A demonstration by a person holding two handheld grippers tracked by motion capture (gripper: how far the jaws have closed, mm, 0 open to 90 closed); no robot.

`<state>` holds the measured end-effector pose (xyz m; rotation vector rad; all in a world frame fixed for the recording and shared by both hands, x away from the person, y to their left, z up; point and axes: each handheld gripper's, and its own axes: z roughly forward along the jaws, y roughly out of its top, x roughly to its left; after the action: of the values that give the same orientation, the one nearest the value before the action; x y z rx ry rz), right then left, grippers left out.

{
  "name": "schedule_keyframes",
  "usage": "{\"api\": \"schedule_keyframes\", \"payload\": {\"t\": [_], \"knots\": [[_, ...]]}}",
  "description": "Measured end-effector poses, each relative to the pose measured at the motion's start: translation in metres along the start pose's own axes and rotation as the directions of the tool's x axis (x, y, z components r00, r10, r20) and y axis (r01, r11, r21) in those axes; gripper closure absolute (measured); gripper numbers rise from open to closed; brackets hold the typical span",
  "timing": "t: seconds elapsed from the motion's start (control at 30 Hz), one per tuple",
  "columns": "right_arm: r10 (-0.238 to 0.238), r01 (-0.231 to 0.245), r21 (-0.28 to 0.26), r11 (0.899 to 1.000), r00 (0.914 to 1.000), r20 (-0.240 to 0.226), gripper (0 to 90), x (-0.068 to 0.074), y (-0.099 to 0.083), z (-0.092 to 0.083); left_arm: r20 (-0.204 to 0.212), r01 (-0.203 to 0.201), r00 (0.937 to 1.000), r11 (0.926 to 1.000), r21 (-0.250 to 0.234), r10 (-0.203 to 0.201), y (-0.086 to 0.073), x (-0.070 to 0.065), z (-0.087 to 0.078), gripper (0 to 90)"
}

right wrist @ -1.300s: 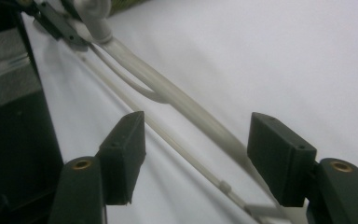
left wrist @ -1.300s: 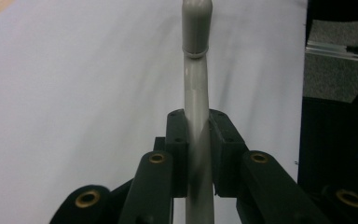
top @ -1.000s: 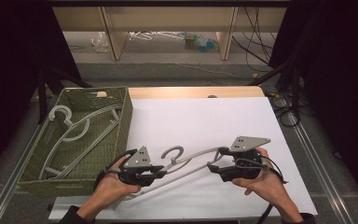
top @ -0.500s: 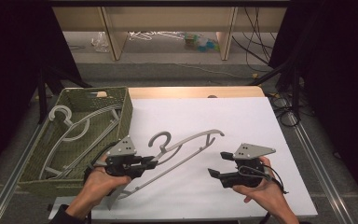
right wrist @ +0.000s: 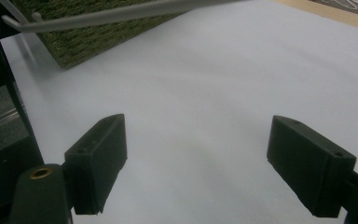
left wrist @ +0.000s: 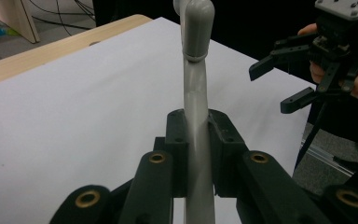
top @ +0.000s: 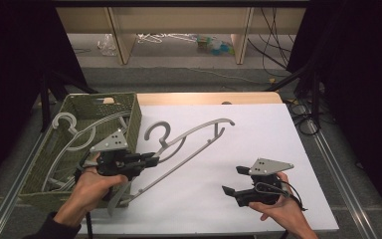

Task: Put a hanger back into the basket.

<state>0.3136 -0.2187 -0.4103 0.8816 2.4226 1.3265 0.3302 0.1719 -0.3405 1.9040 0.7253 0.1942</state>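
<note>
Our left gripper [top: 151, 160] clamps the grey hanger [top: 194, 137] beside the basket [top: 132, 112] rim — our right gripper [top: 233, 180], jaws just opening wide, holds nothing over bare white table [top: 258, 134].

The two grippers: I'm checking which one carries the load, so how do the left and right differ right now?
The left gripper is shut on the grey hanger, while the right gripper stands open with nothing between its jaws, which have just been opening. The left gripper sits beside the green woven basket; the right gripper is over the bare white table top, apart from the hanger. Both are black, hand-held, with a grey three-cornered plate on top.
</note>
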Motion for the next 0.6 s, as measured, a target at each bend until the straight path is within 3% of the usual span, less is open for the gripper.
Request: {"api": "schedule_keyframes", "payload": {"t": [0.27,0.6], "knots": [[0.012,-0.012,-0.001,1.000,0.9999,-0.001,21.1,-0.001,-0.001,-0.002,-0.034,-0.022,0.9992,0.9996,-0.016,0.021,0.022,0.004,-0.026,79.1],[0.015,-0.015,0.001,1.000,0.9999,-0.006,21.0,-0.003,-0.004,0.001,-0.146,-0.030,0.9890,0.9983,-0.049,0.022,0.039,0.029,-0.065,79.1]]}}
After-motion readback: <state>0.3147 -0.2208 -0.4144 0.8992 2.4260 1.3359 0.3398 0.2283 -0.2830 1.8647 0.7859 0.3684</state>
